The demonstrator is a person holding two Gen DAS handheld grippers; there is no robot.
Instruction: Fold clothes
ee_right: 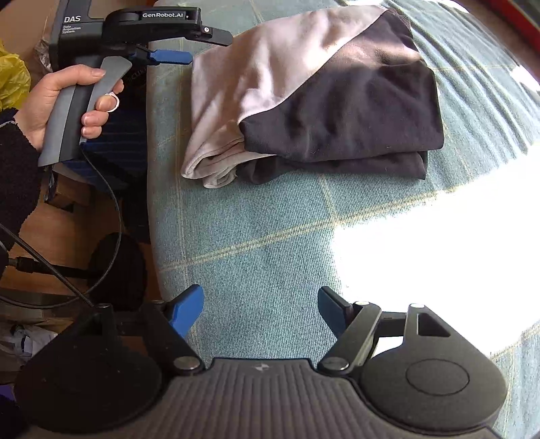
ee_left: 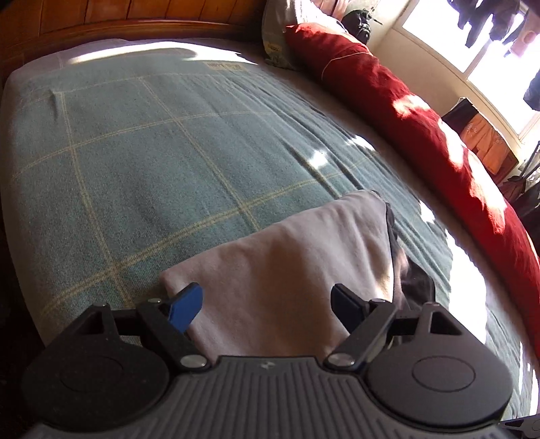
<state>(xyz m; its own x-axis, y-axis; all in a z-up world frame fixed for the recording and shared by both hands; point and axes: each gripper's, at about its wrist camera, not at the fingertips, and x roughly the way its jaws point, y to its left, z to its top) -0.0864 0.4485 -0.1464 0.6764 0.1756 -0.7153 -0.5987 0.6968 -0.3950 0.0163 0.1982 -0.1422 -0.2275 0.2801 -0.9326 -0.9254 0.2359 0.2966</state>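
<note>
A folded garment, pale grey on one side and black on the other, lies on the teal checked bed cover. In the left wrist view the pale part fills the space ahead of my left gripper, which is open above it with nothing between its blue fingers. A hand holds the left gripper's handle at the garment's left edge in the right wrist view. My right gripper hangs open over bare cover, short of the garment's near edge.
A red duvet runs along the far right side of the bed, with pillows by the wooden headboard. The bed's left edge drops to a cluttered floor with cables. Bright sunlight washes out the cover at right.
</note>
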